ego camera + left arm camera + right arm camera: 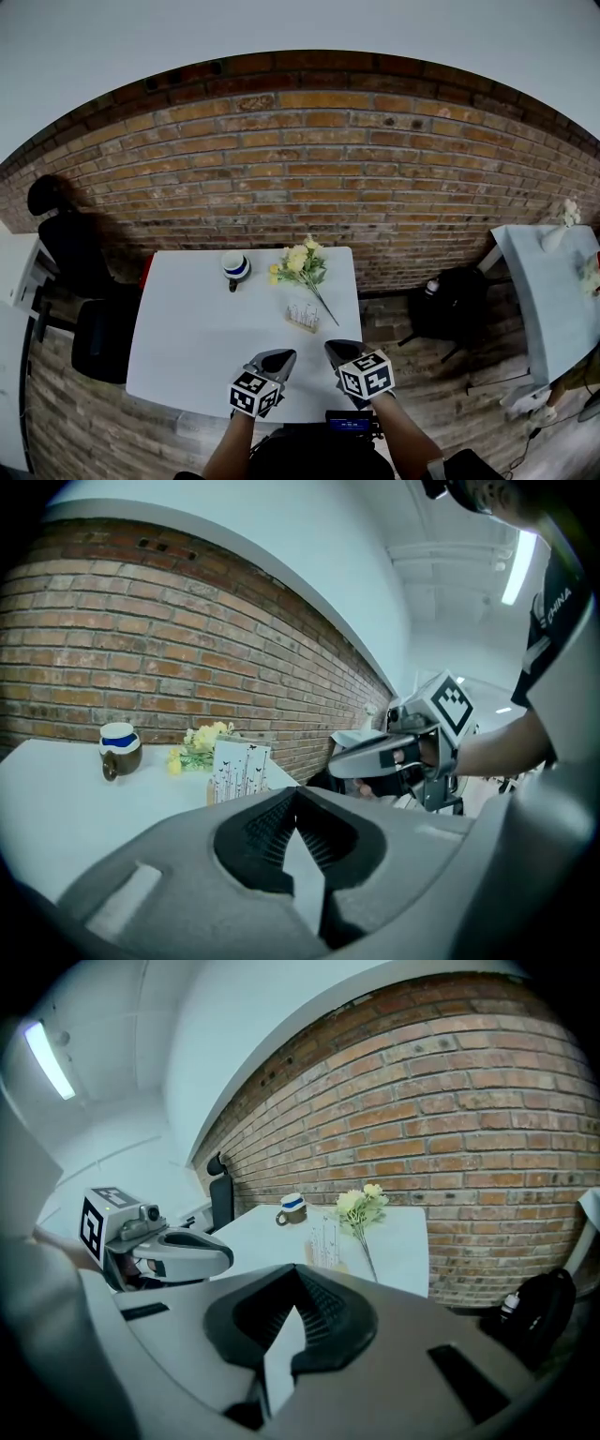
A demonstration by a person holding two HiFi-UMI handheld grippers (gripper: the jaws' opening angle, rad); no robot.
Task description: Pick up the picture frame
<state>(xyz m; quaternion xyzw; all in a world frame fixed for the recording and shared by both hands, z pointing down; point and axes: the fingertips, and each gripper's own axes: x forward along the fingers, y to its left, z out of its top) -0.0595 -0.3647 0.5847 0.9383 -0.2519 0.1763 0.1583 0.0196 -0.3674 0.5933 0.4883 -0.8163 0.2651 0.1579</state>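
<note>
A small picture frame (303,316) with a white print of thin plants stands upright on the white table (187,337), right of centre. It also shows in the left gripper view (239,769) and in the right gripper view (325,1241). My left gripper (284,355) hovers over the table's near edge, shut with nothing in it (294,792). Beside it, my right gripper (334,347) is likewise shut and empty (300,1273). Both sit short of the frame and apart from it.
A bunch of yellow flowers (301,262) lies behind the frame. A blue and white mug (235,268) stands at the table's far side. A brick wall (309,159) runs behind. Black chairs (89,281) are at the left, a black backpack (450,305) on the floor at the right.
</note>
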